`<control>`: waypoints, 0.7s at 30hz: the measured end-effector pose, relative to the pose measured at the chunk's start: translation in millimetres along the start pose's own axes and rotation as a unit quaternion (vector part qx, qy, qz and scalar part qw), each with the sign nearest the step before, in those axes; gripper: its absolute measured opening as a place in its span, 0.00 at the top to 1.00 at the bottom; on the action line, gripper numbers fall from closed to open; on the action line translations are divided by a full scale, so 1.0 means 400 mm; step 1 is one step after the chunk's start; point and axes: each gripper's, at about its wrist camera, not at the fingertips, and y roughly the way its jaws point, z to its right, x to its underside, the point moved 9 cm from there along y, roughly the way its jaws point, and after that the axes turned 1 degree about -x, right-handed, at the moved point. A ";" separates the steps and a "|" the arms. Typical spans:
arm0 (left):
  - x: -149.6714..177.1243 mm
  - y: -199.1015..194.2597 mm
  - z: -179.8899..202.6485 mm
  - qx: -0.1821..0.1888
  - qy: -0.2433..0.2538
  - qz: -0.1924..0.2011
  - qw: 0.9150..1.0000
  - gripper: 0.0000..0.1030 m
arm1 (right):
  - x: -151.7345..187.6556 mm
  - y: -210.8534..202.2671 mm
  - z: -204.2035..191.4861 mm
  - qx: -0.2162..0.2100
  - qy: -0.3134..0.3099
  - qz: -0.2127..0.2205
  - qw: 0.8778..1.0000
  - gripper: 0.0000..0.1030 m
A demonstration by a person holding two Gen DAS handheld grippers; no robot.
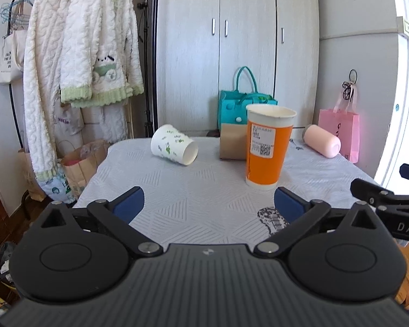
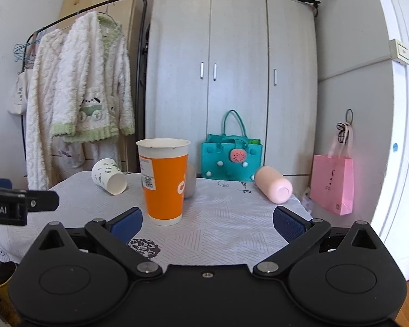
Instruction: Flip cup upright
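Cups: orange cup [image 1: 268, 150] upright mid-table; white floral cup [image 1: 174, 145] on its side left of it, pink cup [image 1: 322, 140] on its side right, brown cup [image 1: 233, 141] just behind. Left gripper [image 1: 210, 204] & right gripper [image 2: 207, 222] both w/ jaws spread, empty, short of orange cup.

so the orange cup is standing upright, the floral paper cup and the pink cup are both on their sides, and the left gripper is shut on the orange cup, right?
Not quite. The left gripper is open and holds nothing; the left wrist view shows the orange cup standing beyond its fingertips, untouched. The rest holds: the floral paper cup and the pink cup both lie on their sides on the table.
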 end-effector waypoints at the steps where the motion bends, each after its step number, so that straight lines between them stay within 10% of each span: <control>1: 0.003 0.004 0.000 0.001 -0.002 -0.004 1.000 0.00 | 0.001 0.000 0.000 0.002 0.001 -0.002 1.000 0.00; 21: 0.042 0.040 -0.028 -0.036 -0.013 -0.026 0.999 0.00 | 0.015 0.002 -0.004 0.032 0.000 -0.020 0.999 0.00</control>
